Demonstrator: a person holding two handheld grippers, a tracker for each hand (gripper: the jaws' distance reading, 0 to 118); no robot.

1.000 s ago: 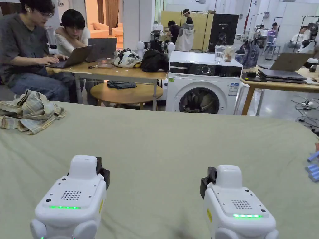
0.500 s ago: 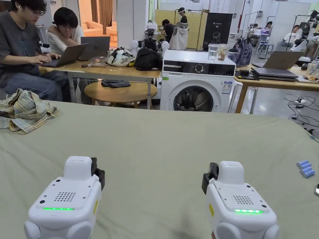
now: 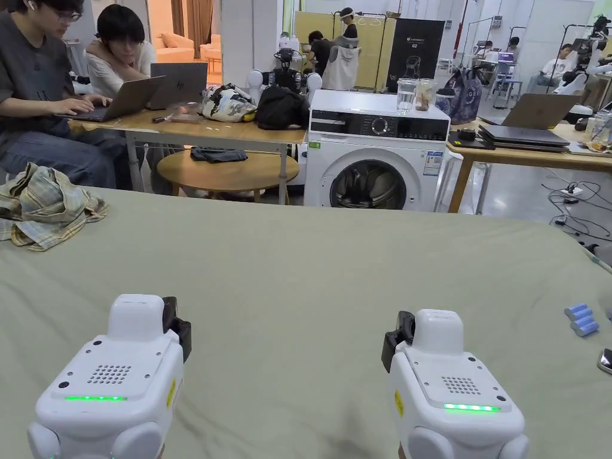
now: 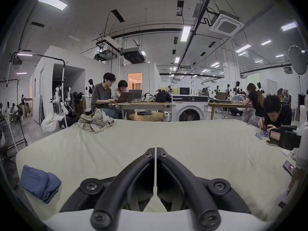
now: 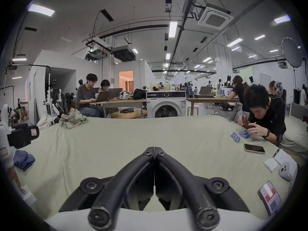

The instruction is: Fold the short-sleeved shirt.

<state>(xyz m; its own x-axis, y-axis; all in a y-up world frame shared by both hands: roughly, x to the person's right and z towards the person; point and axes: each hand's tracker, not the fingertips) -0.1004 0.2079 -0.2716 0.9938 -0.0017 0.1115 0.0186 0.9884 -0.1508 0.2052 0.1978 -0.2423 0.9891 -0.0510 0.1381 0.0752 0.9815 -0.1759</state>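
While a crumpled plaid short-sleeved shirt (image 3: pixel 49 204) lies at the far left edge of the pale green cloth-covered table (image 3: pixel 334 263), the left gripper (image 4: pixel 155 151) and right gripper (image 5: pixel 154 150) hover over its bare middle, jaws together, empty; a white washing machine (image 3: pixel 376 156) beyond holds dark laundry; the grippers sit as before

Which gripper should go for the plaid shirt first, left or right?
Left, probably. The crumpled plaid shirt lies at the far left of the bed, on the left gripper's side; the right gripper would have to cross over. Both are shut and empty.
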